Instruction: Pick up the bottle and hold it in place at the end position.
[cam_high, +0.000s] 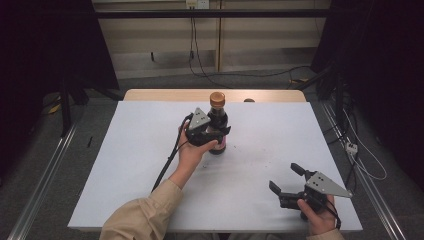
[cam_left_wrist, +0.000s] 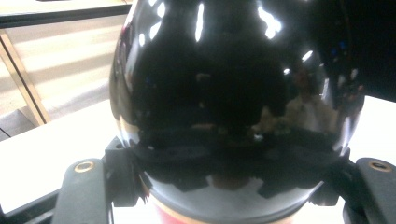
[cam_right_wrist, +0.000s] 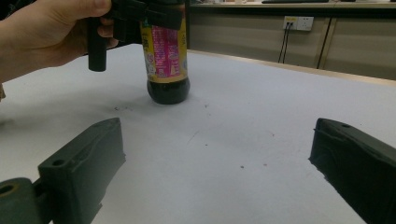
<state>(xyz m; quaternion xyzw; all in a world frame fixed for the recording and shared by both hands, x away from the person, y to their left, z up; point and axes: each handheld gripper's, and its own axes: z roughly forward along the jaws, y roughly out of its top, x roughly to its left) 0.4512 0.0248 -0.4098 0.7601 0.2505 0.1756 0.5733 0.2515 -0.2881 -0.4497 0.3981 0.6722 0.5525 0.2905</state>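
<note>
L tongs gripping bottle, R tongs open

What is hard to see

The bottle is running off the top and bottom edges in the left gripper view. Its cap is getting cut off in the right gripper view, and its label is probably too small to read.

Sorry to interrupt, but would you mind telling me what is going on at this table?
A person is working with a tool in each hand. The left tool is shut around a dark sauce bottle with a brown cap, which stands upright on the white table. The right tool rests near the table's front right corner, jaws wide open and holding nothing, pointed toward the bottle.
</note>
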